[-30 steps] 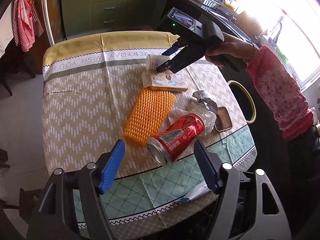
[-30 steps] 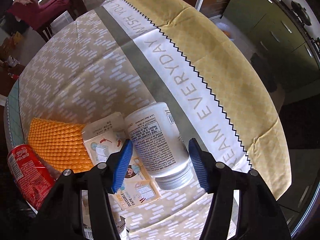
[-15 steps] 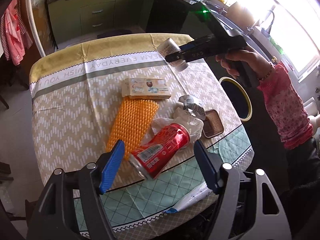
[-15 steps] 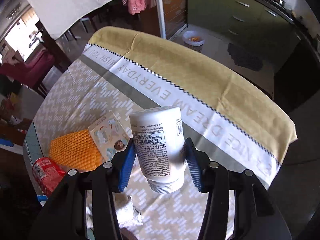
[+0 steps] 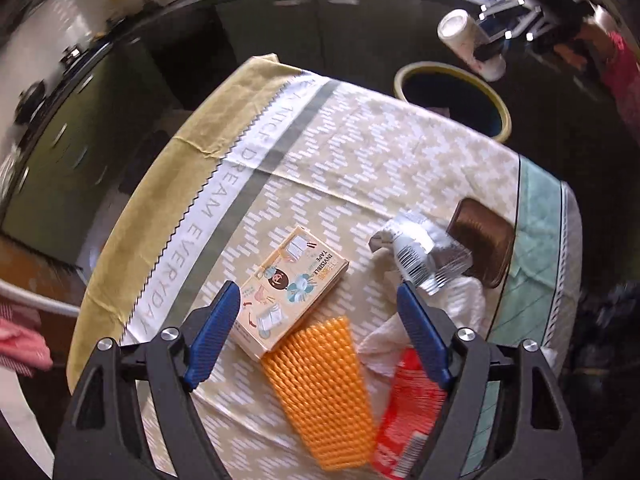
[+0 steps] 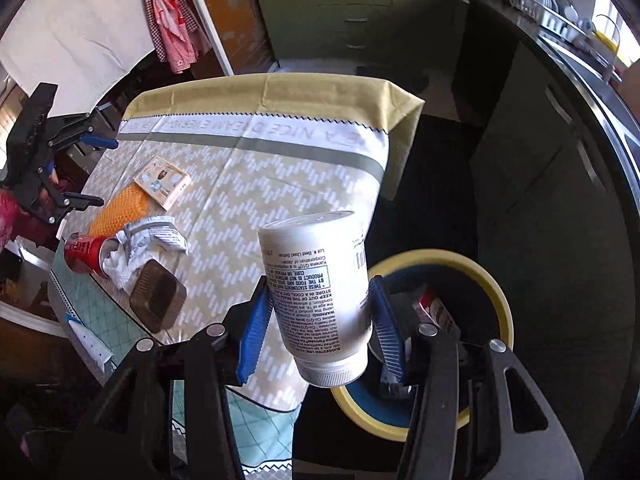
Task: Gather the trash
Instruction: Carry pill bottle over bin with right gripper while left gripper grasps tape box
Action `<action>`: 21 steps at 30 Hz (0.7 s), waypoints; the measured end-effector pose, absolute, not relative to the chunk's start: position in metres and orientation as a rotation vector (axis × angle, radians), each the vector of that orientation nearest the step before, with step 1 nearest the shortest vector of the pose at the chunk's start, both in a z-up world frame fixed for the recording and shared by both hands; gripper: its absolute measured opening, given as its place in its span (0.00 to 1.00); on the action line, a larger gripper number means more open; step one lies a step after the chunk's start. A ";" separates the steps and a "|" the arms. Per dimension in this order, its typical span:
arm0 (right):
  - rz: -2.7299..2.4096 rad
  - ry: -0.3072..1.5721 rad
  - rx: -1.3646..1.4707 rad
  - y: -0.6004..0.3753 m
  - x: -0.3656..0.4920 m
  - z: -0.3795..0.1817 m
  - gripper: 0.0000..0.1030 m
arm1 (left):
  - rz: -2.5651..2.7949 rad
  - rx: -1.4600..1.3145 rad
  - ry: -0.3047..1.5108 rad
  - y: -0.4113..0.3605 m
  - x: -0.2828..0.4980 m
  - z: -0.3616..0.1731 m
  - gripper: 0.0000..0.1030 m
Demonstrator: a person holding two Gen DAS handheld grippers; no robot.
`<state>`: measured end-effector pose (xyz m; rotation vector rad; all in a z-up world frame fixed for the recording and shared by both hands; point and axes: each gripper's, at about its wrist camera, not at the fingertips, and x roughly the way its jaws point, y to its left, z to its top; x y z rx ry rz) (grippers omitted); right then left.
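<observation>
My right gripper [image 6: 318,330] is shut on a white pill bottle [image 6: 318,296] and holds it in the air beside the table, at the rim of a yellow-rimmed bin [image 6: 486,280]. The bottle also shows in the left wrist view [image 5: 470,50], above the bin [image 5: 452,100]. My left gripper [image 5: 320,326] is open and empty above the table, over a tape box [image 5: 290,292] and an orange mesh sleeve [image 5: 324,392]. A red can [image 5: 408,408], a crumpled silver wrapper [image 5: 420,256] and a white tissue [image 5: 460,308] lie to its right.
A brown plastic tray [image 5: 484,252] lies near the table's teal edge. The patterned tablecloth [image 6: 280,180] covers the table. A red and white carton [image 6: 434,308] lies inside the bin. Green cabinets [image 6: 352,8] stand behind, and a dark counter [image 6: 560,140] runs to the right.
My right gripper has carried the bottle off the table to the bin's edge. My left gripper has swung round the table and now hangs over the tape box.
</observation>
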<state>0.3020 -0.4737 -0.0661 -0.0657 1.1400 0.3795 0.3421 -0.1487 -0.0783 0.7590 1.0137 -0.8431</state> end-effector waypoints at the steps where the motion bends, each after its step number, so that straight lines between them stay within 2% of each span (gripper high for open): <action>1: 0.376 1.148 -0.049 -0.481 0.299 -0.070 0.48 | -0.860 0.800 1.030 -0.152 0.348 -0.086 0.74; 5: 0.371 1.160 -0.017 -0.489 0.289 -0.083 0.48 | -0.920 0.919 1.059 -0.169 0.360 -0.111 0.70; 10: 0.364 1.166 0.016 -0.490 0.285 -0.088 0.48 | -0.961 1.061 1.117 -0.178 0.370 -0.139 0.70; 21: 0.295 1.191 0.085 -0.513 0.273 -0.099 0.48 | -1.015 1.131 1.132 -0.184 0.400 -0.167 0.69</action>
